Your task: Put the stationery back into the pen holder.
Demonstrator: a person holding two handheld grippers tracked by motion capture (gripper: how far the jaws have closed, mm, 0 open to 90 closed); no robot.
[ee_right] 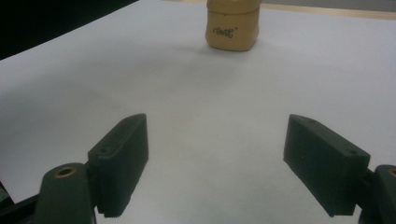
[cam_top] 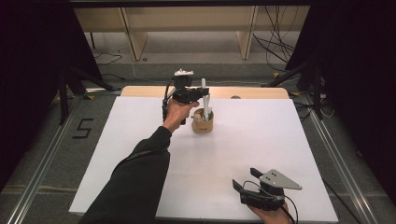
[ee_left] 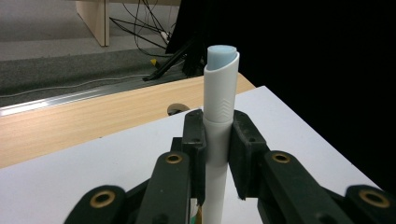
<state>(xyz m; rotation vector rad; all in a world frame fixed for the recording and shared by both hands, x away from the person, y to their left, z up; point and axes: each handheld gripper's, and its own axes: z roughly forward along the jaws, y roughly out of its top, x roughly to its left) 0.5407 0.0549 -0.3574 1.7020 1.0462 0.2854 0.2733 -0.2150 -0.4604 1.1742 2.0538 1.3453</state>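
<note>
A white tube-shaped stick (ee_left: 217, 135) with a pale blue tip stands upright between the pads of my left gripper (ee_left: 217, 154), which is shut on it. In the high view the left gripper (cam_top: 201, 94) holds that white stick (cam_top: 204, 95) over a tan cup (cam_top: 202, 122) at the far middle of the white board; the stick's lower end reaches into the cup. My right gripper (cam_top: 248, 178) rests near the board's front right edge, open, nothing between its pads. In the right gripper view the gripper (ee_right: 215, 163) faces the tan cup (ee_right: 232, 25), far off.
The white board (cam_top: 140, 140) lies on a wooden table whose bare strip (cam_top: 252, 92) shows at the back. Black stands and cables stand beyond the table on both sides. A floor marking "5" (cam_top: 83, 128) lies to the left.
</note>
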